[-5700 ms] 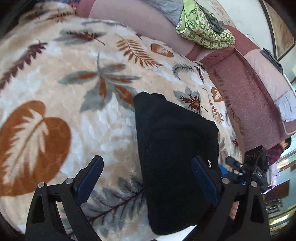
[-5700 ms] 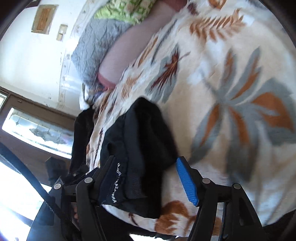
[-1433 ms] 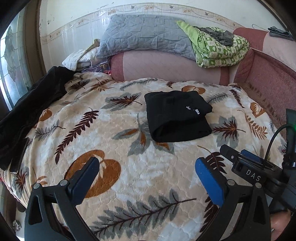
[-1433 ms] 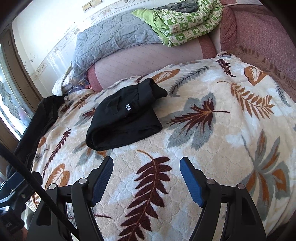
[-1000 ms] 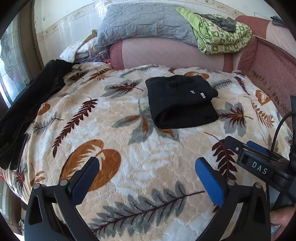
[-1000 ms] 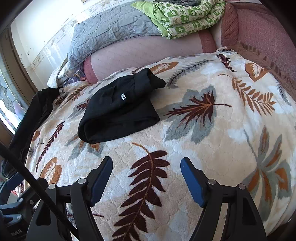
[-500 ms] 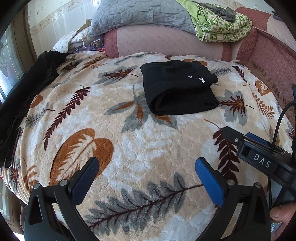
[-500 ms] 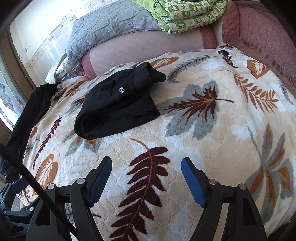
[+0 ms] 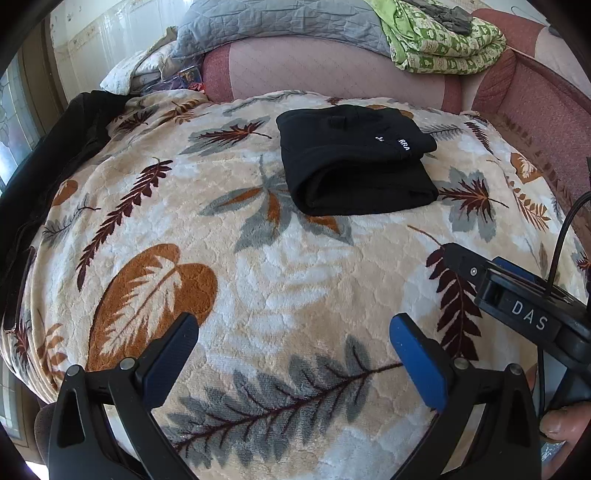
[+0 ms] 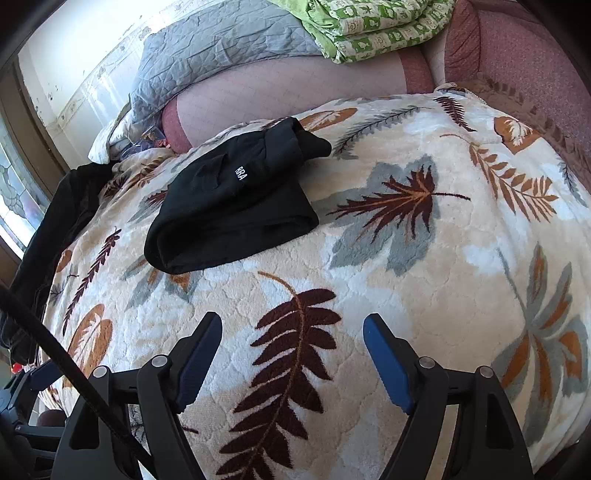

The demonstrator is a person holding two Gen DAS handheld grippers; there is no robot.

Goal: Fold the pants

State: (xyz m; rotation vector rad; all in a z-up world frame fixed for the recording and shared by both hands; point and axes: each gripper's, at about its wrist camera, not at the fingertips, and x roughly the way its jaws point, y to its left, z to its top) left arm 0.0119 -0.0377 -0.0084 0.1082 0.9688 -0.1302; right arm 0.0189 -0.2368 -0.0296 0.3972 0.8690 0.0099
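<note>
So, quick rundown of where things sit:

Left gripper (image 9: 293, 341): jaws spread wide, nothing between them, hovering over the near edge of the blanket (image 9: 258, 266). Looks parked, not reaching.

Right gripper (image 10: 291, 345): same deal, wide apart and empty, hanging above a brown fern print, well short of the cloth.

Pants (image 9: 354, 160): black, folded into a compact stack, lying flat near the far side of the blanket, clear of both claws. White lettering faces up on the top layer (image 10: 241, 172).

Why it's like that: my guess is the fold's basically done, so both tools sit away from the bundle.

Sofa back (image 9: 332, 74): just behind the pants, with a grey quilt (image 9: 277, 26) and green bedding (image 9: 443, 40) piled on top.

Dark garment (image 10: 55, 221): draped off the blanket's left edge, untouched.
</note>
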